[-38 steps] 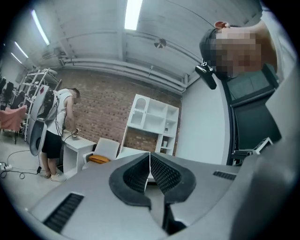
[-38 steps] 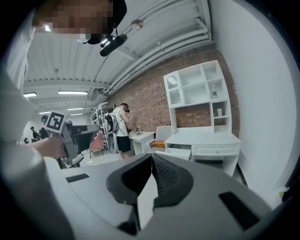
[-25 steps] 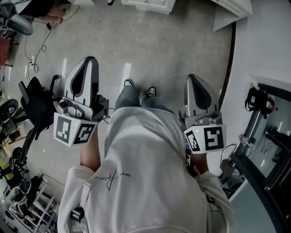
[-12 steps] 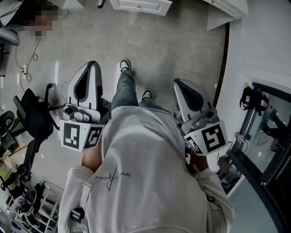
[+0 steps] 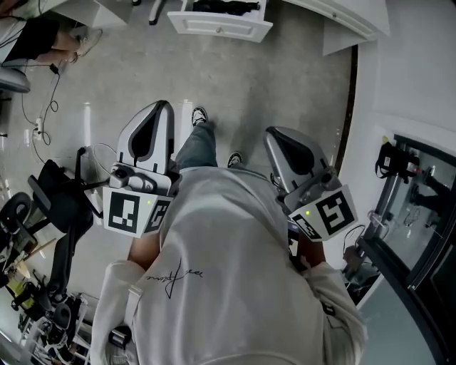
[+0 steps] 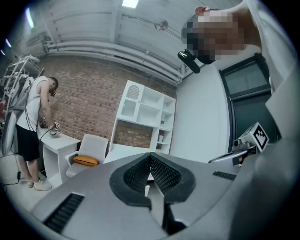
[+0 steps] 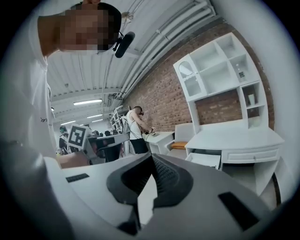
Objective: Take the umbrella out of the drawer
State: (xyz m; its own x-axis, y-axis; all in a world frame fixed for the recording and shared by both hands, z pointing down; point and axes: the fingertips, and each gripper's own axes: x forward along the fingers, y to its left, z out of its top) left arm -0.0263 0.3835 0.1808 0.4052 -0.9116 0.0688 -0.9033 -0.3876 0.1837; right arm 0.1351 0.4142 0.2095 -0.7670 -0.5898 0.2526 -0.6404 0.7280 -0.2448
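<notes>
In the head view a white drawer (image 5: 219, 26) stands pulled out of the desk at the top edge, and a dark thing (image 5: 226, 6) lies in it, cut off by the frame. The same open drawer (image 7: 205, 160) shows under the white desktop in the right gripper view, its inside hidden. My left gripper (image 5: 164, 108) and right gripper (image 5: 275, 134) are held out over the grey floor, well short of the drawer. Both are shut with nothing between the jaws: the left gripper (image 6: 150, 155) and the right gripper (image 7: 151, 157) each show their tips meeting.
The white desk carries a shelf unit (image 7: 225, 70). A white chair with an orange cushion (image 6: 86, 161) stands left of it, and a person (image 6: 33, 122) works at a small table beyond. Black stands and cables (image 5: 57, 196) crowd the floor at left. A dark-framed rack (image 5: 417, 207) is at right.
The person has stepped forward, so the open drawer has come into the head view's top edge. Both grippers moved forward with the body, still shut.
</notes>
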